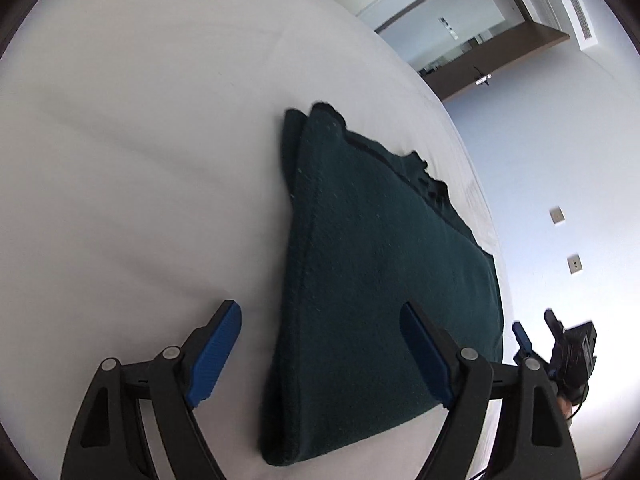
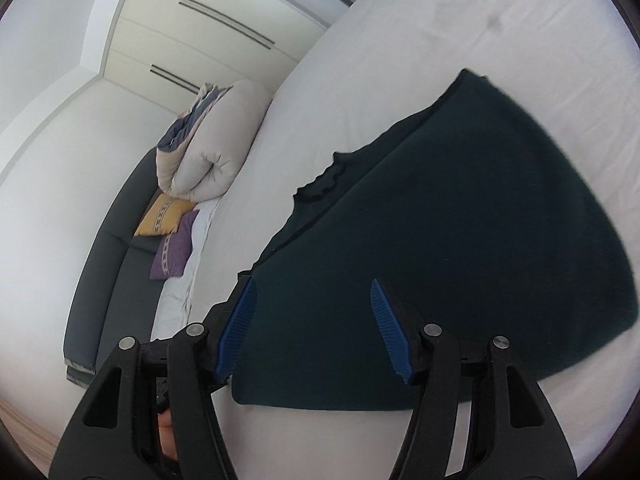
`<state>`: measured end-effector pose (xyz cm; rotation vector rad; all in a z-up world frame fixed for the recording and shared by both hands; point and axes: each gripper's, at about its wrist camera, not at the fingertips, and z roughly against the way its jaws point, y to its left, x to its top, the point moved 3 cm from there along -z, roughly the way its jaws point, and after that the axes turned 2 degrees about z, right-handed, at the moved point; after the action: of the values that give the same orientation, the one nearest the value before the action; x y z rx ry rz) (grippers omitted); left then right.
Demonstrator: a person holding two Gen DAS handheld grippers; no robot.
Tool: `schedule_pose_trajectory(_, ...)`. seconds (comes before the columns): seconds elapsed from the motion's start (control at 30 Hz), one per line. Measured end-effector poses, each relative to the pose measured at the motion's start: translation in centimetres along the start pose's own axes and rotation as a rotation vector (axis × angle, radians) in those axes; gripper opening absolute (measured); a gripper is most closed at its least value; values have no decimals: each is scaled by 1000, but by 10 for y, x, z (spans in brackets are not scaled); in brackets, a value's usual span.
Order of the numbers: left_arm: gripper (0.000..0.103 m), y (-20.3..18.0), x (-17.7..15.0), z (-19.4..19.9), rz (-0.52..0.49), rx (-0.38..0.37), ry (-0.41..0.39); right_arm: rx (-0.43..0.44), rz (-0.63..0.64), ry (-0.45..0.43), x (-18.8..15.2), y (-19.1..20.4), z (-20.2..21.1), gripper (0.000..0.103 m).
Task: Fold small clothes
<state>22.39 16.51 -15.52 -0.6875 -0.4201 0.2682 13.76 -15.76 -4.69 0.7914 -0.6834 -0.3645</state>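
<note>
A: What is there to fold?

B: One dark green garment [image 1: 372, 264], knitted or fleecy, lying flat on the white bed [image 1: 140, 140].

A: Its state?

B: Already folded over, layers stacked along its left edge in the left wrist view. It fills the centre and lower right there; a wavy dark trim shows at its upper edge in the right wrist view.
</note>
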Motion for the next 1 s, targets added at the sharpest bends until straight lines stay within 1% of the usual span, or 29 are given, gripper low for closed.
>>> schedule_pose_trajectory(0.07,86,-2,-1,-3,3,-2,6,12,20,36,-2,12,-18,58)
schedule_pose_trajectory(0.1,86,-3,-1,-4,11,-17,11,18,29,55,-4,18,-25,59)
schedule_pose_trajectory(0.13,86,-3,-1,-6,28,-47,20,24,36,78,-6,24,-33,63)
schedule_pose_trajectory(0.2,86,-3,-1,-10,55,-105,52,41,44,112,-10,33,-47,67)
schedule_pose_trajectory(0.3,86,-5,-2,-14,68,-127,66,61,49,163,-12,45,-68,67)
schedule_pose_trajectory(0.33,83,-4,-2,-14,83,-140,70,66,44,175,-12,47,-75,67)
schedule_pose_trajectory(0.4,71,-1,-3,-15,120,-183,98,77,26,201,-11,50,-89,67)
schedule_pose_trajectory(0.43,61,2,-4,-18,142,-201,115,84,20,215,-11,52,-96,67)
schedule_pose_trajectory(0.47,53,4,-5,-20,156,-204,126,81,15,232,-10,53,-103,67)
schedule_pose_trajectory(0.5,48,7,-6,-21,164,-199,131,81,12,245,-11,54,-110,67)
schedule_pose_trajectory(0.57,29,12,-4,-22,194,-199,134,92,16,277,-12,59,-125,67)
schedule_pose_trajectory(0.63,18,19,-3,-22,233,-199,127,100,15,313,-15,62,-141,67)
schedule_pose_trajectory(0.73,16,23,-4,-22,259,-213,125,91,6,359,-21,60,-164,67)
schedule_pose_trajectory(0.83,15,20,-5,-20,236,-193,110,36,5,412,-28,43,-187,68)
schedule_pose_trajectory(1.0,14,21,-5,-18,250,-209,96,67,-6,388,-32,32,-198,68)
